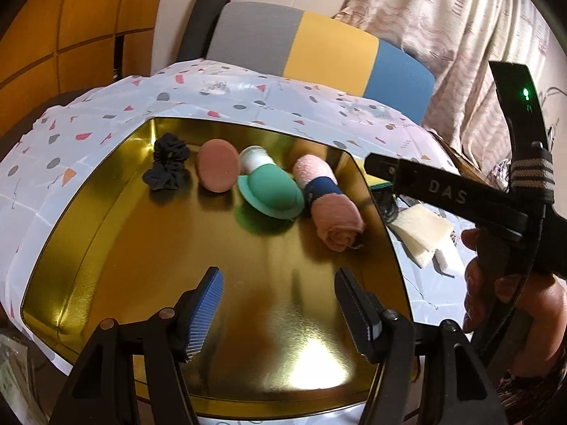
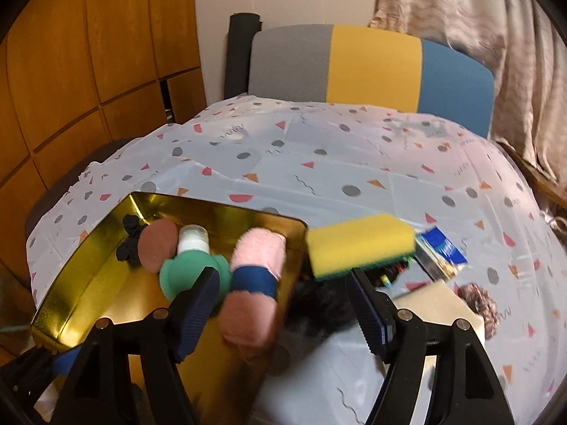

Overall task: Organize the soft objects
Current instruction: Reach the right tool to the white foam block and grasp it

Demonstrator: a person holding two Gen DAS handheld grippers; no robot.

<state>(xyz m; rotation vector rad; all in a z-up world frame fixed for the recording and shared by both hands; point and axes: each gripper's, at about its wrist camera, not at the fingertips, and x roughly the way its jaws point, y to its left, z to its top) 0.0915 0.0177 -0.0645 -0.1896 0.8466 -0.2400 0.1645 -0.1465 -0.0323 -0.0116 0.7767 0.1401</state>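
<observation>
Sponge (image 2: pixel 359 244) lies beside the gold tray (image 2: pixel 88 265), right gripper (image 2: pixel 283 299) spread.

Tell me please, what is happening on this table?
A person with a gripper in each hand is sorting soft things into a gold tray. Inside it lie a black scrunchie, a brown puff, a green sponge and a rolled pink towel. Both the left gripper and right gripper are open and empty. A yellow sponge waits outside.
</observation>
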